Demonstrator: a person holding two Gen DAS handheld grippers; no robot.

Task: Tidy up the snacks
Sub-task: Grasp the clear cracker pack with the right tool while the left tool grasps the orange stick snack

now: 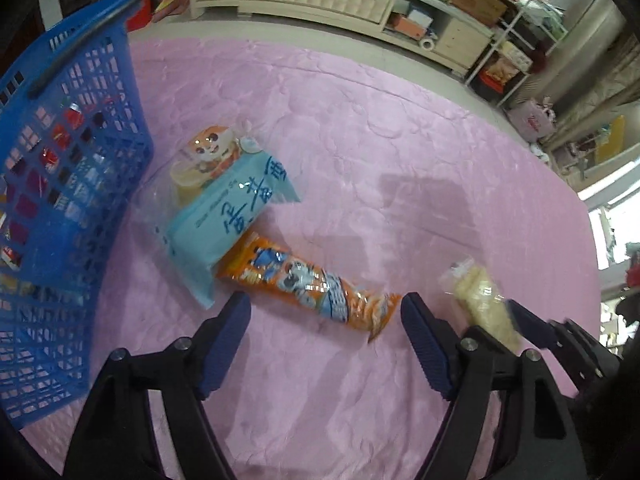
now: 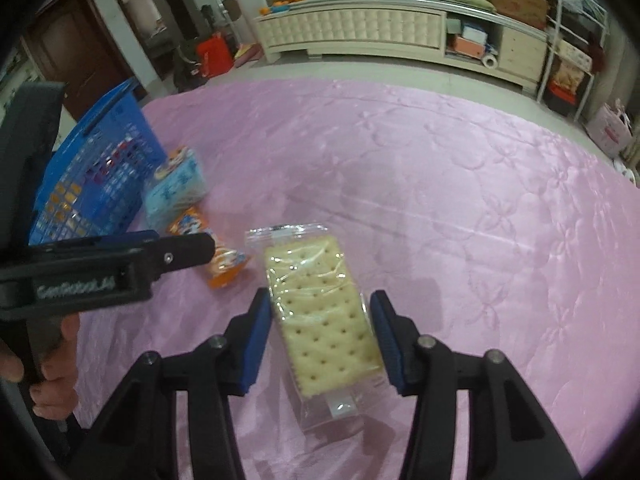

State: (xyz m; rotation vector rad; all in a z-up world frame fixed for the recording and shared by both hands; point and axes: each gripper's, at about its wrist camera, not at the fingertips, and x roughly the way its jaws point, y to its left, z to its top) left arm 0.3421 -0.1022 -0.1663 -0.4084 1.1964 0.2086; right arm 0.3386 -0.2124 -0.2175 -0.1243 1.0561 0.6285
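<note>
A clear pack of crackers (image 2: 324,312) lies on the pink cloth between the open jaws of my right gripper (image 2: 320,308); whether the pads touch it I cannot tell. It also shows in the left wrist view (image 1: 486,300). My left gripper (image 1: 324,312) is open and empty, just short of an orange snack bar (image 1: 308,284). A light blue pack (image 1: 228,216) and a clear pack with a cartoon label (image 1: 208,152) lie beside the blue basket (image 1: 92,64), which holds several snacks. The right wrist view shows the left gripper (image 2: 208,248), the blue pack (image 2: 176,192) and the basket (image 2: 116,120).
The pink cloth (image 2: 440,200) covers the table. A cream cabinet (image 2: 360,32) and cluttered shelves (image 2: 568,52) stand beyond the far edge. A dark door (image 2: 80,48) is at far left.
</note>
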